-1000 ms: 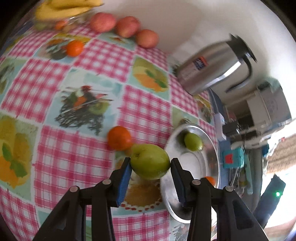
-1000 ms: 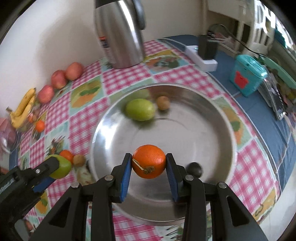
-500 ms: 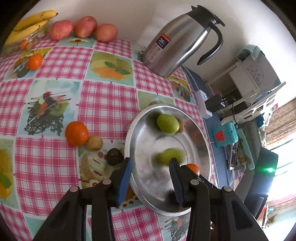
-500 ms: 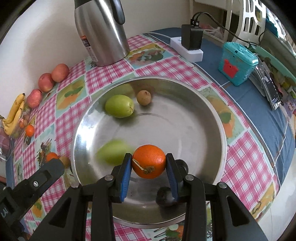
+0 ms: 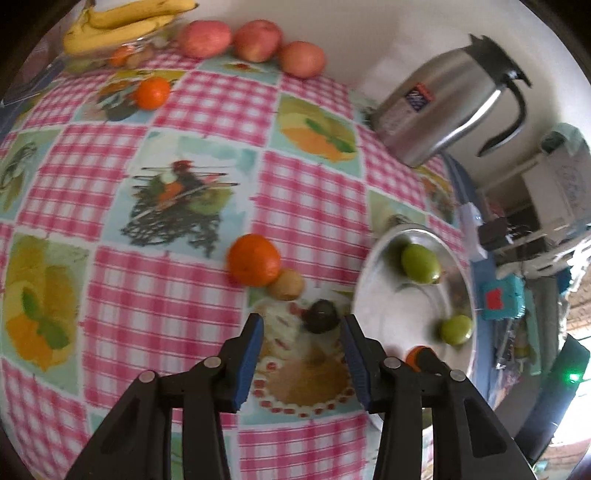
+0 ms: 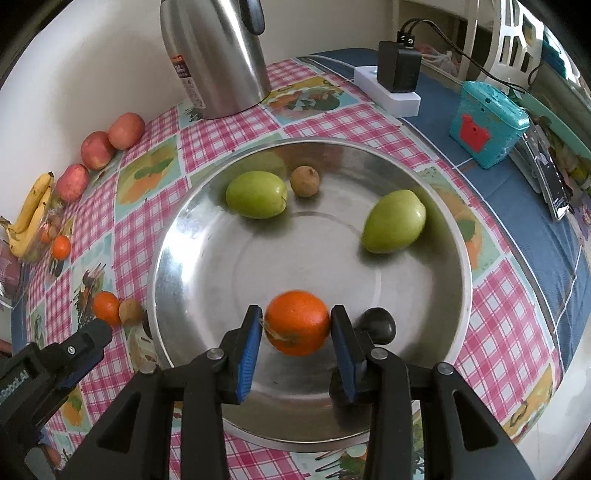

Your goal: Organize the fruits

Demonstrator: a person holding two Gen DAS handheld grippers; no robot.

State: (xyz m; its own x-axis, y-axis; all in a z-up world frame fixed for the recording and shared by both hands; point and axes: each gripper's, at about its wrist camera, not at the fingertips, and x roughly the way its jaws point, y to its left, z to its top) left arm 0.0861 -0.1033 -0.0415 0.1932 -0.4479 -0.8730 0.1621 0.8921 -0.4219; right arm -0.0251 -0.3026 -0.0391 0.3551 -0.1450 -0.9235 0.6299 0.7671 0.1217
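My right gripper (image 6: 296, 314) holds an orange (image 6: 297, 326) low over the near part of the metal plate (image 6: 162, 258). Its pads still touch the orange as the jaws start opening. In the plate lie two green fruits (image 6: 256, 199) (image 6: 393, 221), a small brown fruit (image 6: 304, 181) and a dark fruit (image 6: 376, 326). My left gripper (image 5: 301, 328) hangs over the tablecloth left of the plate (image 5: 364, 280). Its jaws are opening with nothing between them. A dark fruit (image 5: 320, 316) lies just past its tips, with a brown fruit (image 5: 286, 284) and an orange (image 5: 253, 260) beyond.
A steel jug (image 5: 443, 110) stands at the back by the wall. Three apples (image 5: 255, 40), bananas (image 5: 122, 22) and another orange (image 5: 151, 92) lie at the far edge. A power strip with a plug (image 6: 395, 85) and a teal box (image 6: 487, 123) sit right of the plate.
My left gripper let the green fruit go into the plate, where it rolled to the right side, then swung back over the tablecloth. The right gripper kept the orange almost still.
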